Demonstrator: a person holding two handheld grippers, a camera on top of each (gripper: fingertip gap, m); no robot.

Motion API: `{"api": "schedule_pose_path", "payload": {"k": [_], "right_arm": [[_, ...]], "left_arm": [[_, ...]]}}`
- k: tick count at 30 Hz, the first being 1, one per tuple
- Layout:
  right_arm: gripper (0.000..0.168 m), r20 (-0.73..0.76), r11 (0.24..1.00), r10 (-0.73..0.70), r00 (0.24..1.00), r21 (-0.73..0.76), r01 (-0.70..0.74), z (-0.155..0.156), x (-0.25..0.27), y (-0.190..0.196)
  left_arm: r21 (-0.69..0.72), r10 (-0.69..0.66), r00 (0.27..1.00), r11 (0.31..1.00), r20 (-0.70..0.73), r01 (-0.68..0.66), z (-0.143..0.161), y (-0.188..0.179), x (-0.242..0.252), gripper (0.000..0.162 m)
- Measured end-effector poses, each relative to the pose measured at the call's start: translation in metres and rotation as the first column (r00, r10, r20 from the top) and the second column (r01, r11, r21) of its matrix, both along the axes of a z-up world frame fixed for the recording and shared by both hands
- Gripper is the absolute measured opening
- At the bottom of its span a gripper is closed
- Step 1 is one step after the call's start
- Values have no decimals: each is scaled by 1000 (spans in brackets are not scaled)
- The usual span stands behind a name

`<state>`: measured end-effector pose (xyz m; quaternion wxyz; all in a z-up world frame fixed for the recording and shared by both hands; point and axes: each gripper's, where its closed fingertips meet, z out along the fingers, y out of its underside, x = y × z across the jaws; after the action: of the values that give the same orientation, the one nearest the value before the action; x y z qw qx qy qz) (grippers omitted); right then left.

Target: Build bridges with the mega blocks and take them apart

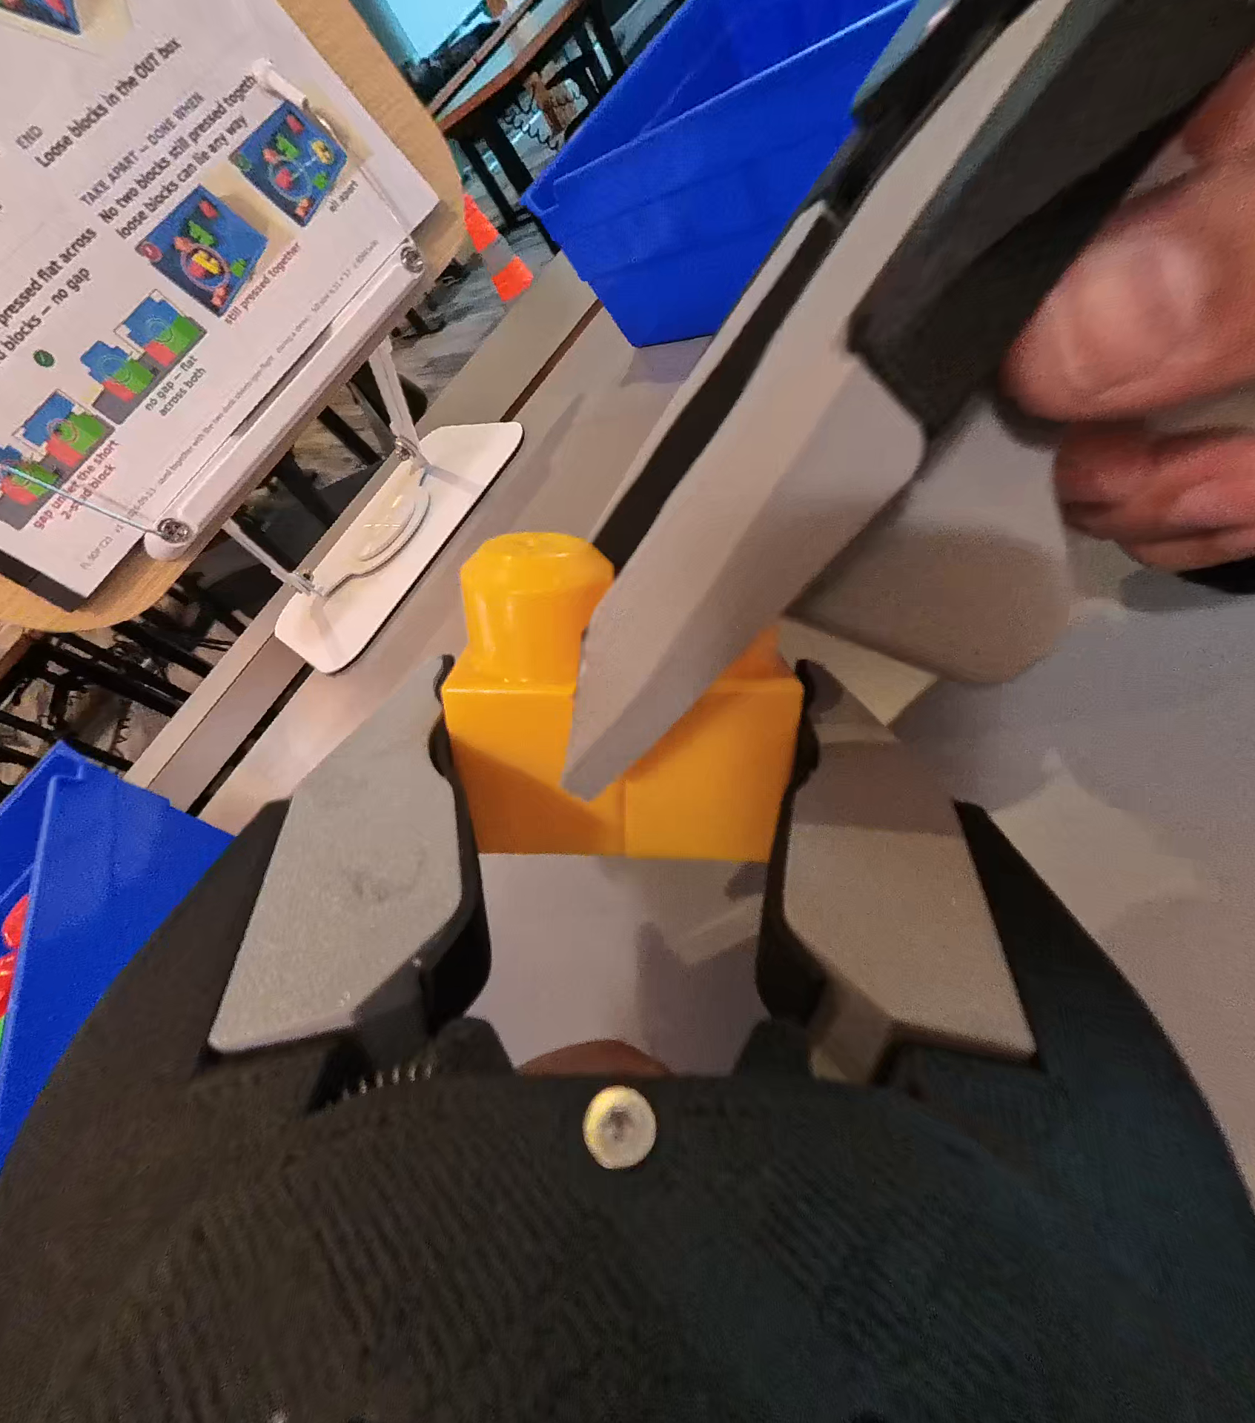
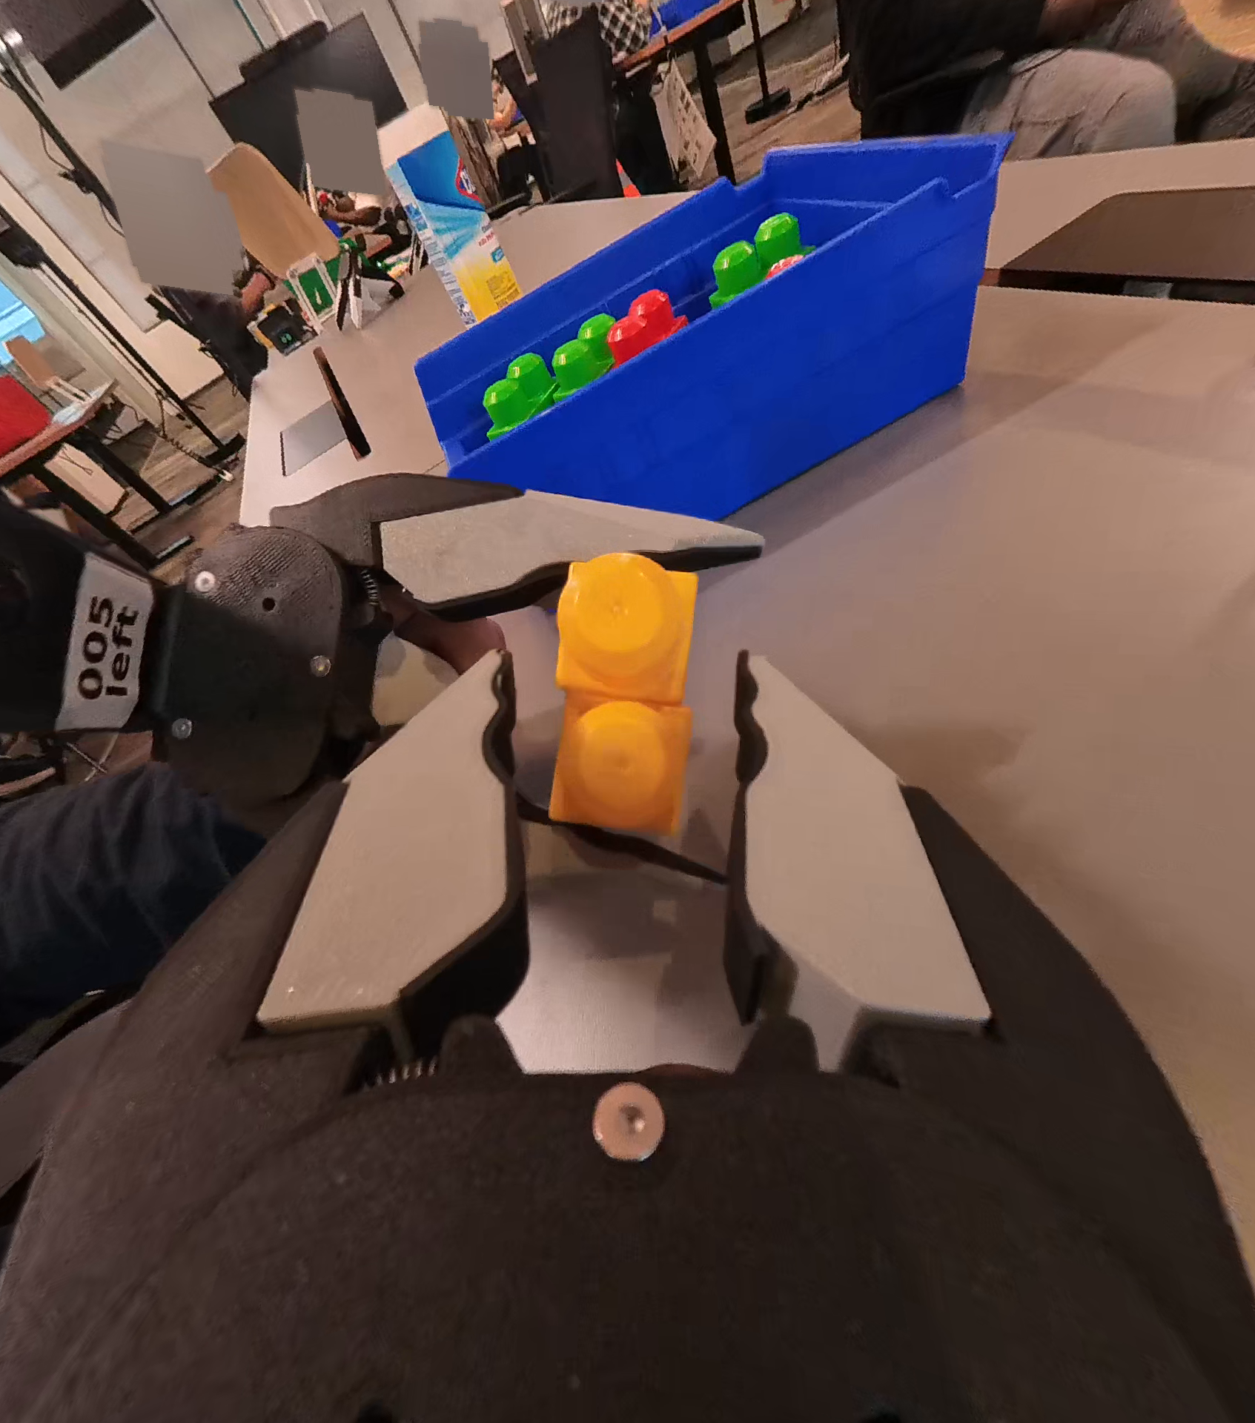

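Note:
Two yellow one-stud blocks (image 1: 709, 778) sit side by side at table level, pinched between my left gripper's (image 1: 620, 716) fingertips. From above they show in the right wrist view (image 2: 620, 693), one behind the other. My right gripper (image 2: 622, 678) is open and straddles them from above without touching; one of its fingers (image 1: 686, 616) hides the right block's stud. The left gripper's upper finger (image 2: 570, 539) lies against the far block. I cannot tell whether the blocks rest on the grey table (image 2: 994, 693).
A blue bin (image 2: 686, 446) holding green (image 2: 578, 362) and red blocks (image 2: 643, 327) stands behind the yellow pair; it also shows at lower left (image 1: 69, 885). A second blue bin (image 1: 686, 192) and an instruction sheet on a stand (image 1: 146, 269) stand farther back. A wipes canister (image 2: 454, 231) is beyond.

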<state>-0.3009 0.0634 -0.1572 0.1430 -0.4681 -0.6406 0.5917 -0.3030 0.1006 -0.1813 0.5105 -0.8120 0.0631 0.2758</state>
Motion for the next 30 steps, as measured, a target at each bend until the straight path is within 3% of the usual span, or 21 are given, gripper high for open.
{"api": "schedule_pose_path", "payload": {"k": [11, 30], "right_arm": [[47, -21, 999, -15, 1000, 44, 16, -12, -4, -6], [36, 41, 999, 33, 999, 16, -33, -24, -2, -10]], "left_arm": [[32, 15, 999, 999, 37, -16, 2, -1, -4, 85], [-44, -6, 999, 999, -42, 4, -9, 2, 2, 85]]}}
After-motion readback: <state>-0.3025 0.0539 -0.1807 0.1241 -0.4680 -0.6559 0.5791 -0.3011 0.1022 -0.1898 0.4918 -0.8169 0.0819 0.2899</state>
